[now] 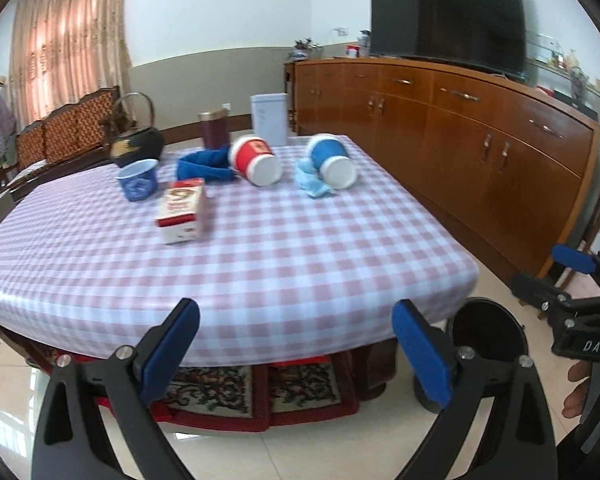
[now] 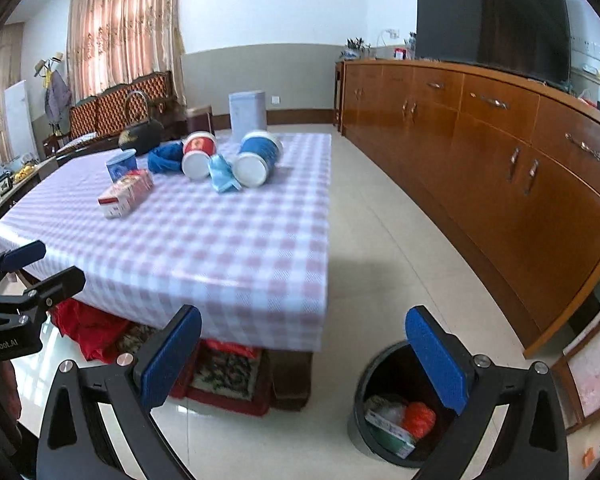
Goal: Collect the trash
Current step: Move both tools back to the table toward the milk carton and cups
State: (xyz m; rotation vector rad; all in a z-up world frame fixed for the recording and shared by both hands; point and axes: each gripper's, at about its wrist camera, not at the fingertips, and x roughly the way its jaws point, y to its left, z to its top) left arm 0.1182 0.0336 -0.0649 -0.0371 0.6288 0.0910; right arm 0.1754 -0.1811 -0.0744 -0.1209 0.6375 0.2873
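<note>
Left gripper point(image 1: 296, 344): jaws stood wide apart with nothing between them, hovering off the near edge of the table; it also showed at the left edge of the right wrist view.
Right gripper point(image 2: 304, 356): spread wide as well, empty, held above the floor beside the table's corner.
Table point(image 1: 260, 264): covered by a pink-and-white checked cloth.
Red cup point(image 1: 254, 162): lay on its side near the far middle of the table, white base facing the camera.
Blue cup point(image 1: 332, 160): also on its side, just right of the red cup.
Crumpled blue mask point(image 1: 312, 182): touched the blue cup's left side — in the right wrist view it sat between the two cups.
Red-and-white carton point(image 1: 182, 210): lay flat, nearer than the cups, on the left part of the table.
Small blue tub point(image 1: 137, 180): upright, just behind the carton.
Blue cloth point(image 1: 204, 164): bunched against the red cup's left side.
Dark teapot point(image 1: 136, 142): at the far left corner.
Trash bin point(image 2: 396, 404): black, on the floor by the table's right near corner — a box and something orange lay inside.
Wooden sideboard point(image 1: 460, 128): ran along the right wall.
</note>
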